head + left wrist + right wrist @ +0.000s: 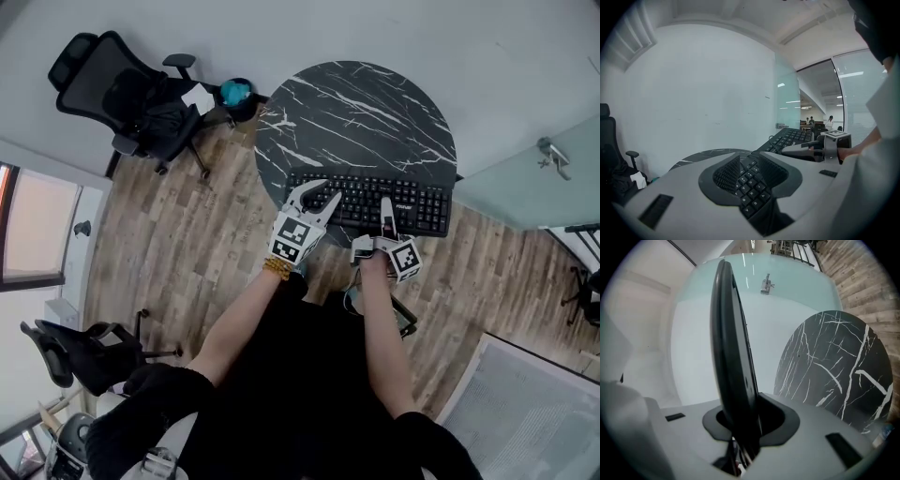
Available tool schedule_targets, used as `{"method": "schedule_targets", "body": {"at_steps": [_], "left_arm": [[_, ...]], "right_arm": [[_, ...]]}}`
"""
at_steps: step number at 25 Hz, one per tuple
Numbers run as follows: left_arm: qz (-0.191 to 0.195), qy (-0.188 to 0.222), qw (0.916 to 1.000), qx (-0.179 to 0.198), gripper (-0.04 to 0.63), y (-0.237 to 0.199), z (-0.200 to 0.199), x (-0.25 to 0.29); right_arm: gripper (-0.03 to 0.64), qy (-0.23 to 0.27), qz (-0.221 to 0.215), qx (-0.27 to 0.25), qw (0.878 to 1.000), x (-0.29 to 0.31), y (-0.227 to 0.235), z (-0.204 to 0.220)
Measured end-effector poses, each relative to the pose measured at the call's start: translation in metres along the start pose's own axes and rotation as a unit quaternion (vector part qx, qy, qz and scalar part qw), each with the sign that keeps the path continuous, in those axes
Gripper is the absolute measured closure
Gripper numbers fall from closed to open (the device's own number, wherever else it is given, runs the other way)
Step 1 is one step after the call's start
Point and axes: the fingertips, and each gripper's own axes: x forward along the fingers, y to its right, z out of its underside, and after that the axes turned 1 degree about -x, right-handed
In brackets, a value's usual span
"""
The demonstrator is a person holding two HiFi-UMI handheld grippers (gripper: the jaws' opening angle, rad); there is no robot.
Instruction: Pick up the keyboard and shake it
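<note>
A black keyboard (394, 199) hangs over the near edge of the round black marble table (356, 103), held a little above it. My left gripper (328, 190) is at its left end. In the left gripper view the keys (749, 180) fill the gap between the ribbed pads (725, 174), which close on them. My right gripper (385, 208) grips the front edge near the middle. In the right gripper view the keyboard (731, 333) stands edge-on, pinched between the jaws (743, 413), with the table (834, 362) off to one side.
A black office chair (131, 94) stands left of the table, with a teal object (234, 92) beside it. A second chair (84, 352) is at the lower left. A glass wall with a handle (553, 155) runs along the right. The floor is wood.
</note>
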Motion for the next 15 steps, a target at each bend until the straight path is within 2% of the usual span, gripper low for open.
{"method": "schedule_targets", "body": {"at_steps": [5,15], "left_arm": [[-0.007,0.007,0.9999,-0.003,0.465,-0.003,-0.007,-0.001],[-0.009,-0.006,0.9999,-0.006,0.465,-0.010,0.007,-0.003]], "right_arm": [[0.522,0.004,0.002,0.012,1.000,0.001,0.004,0.003],[0.522,0.008,0.016,0.029,0.999,-0.002,0.016,0.010]]}}
